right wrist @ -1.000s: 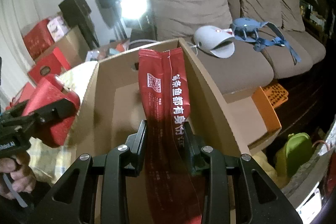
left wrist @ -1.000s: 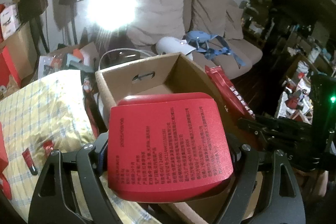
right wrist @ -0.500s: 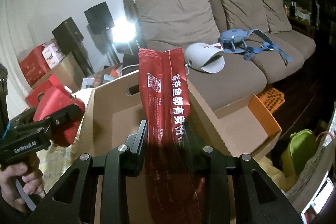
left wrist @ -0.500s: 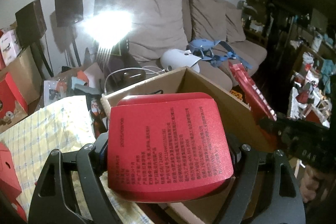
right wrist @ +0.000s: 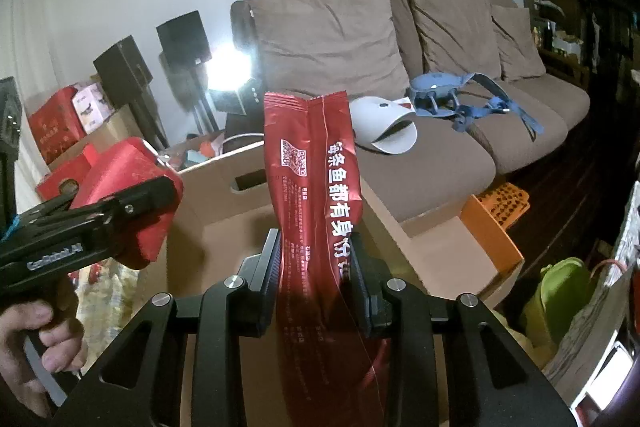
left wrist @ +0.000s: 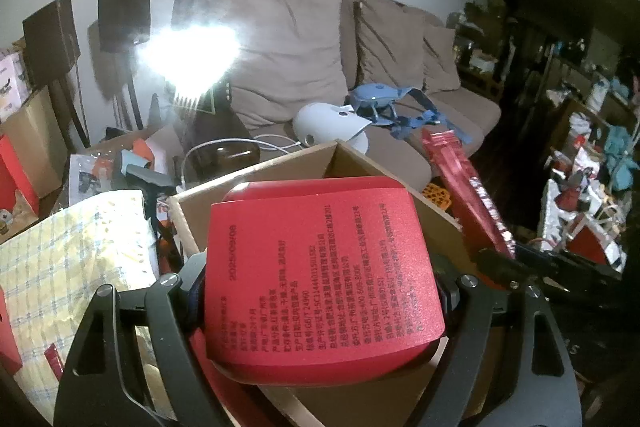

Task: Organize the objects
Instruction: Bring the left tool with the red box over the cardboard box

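In the left wrist view, the left tool (left wrist: 320,291) clamps a red box (left wrist: 320,267) wide between its jaws, held above the near edge of the cardboard box (left wrist: 256,183). In the right wrist view, the right tool (right wrist: 316,267) pinches a red packet (right wrist: 312,179) upright over the same cardboard box; neither item is inside yet, so both seem left to place.

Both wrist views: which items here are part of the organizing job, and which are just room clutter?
In the job:
- red box, clamped in the left gripper
- red foil packet, clamped in the right gripper
- open cardboard box under both

Lying about:
- sofa with white device and blue straps
- orange crate
- checked cloth
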Motion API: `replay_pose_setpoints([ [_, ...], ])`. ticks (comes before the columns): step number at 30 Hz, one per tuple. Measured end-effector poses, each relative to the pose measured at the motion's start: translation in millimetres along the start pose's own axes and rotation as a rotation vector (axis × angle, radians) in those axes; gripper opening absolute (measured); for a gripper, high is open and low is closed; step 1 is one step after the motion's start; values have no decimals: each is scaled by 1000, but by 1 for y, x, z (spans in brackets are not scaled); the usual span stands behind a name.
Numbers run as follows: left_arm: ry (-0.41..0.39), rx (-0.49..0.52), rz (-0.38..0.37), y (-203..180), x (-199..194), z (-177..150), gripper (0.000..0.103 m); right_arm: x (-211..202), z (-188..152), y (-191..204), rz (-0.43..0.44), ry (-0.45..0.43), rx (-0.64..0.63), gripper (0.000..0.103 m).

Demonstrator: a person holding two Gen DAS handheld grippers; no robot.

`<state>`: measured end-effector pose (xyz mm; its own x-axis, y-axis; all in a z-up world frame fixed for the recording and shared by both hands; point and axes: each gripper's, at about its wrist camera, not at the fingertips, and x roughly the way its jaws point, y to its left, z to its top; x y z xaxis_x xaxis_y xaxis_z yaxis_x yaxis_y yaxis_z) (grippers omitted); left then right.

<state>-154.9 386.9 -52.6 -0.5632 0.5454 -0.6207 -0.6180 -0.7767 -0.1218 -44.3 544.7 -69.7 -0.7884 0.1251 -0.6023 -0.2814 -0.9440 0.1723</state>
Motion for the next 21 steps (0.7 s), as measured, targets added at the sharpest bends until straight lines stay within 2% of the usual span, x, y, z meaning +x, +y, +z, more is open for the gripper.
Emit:
replay_pose_setpoints([
  [12,49,-6,-26,-3,11,-9,81,4,-3,-5,6,15,25,32],
  [21,91,-19,-83,-9,22,-16,81,10,-5,-14,-1,47,73,32],
])
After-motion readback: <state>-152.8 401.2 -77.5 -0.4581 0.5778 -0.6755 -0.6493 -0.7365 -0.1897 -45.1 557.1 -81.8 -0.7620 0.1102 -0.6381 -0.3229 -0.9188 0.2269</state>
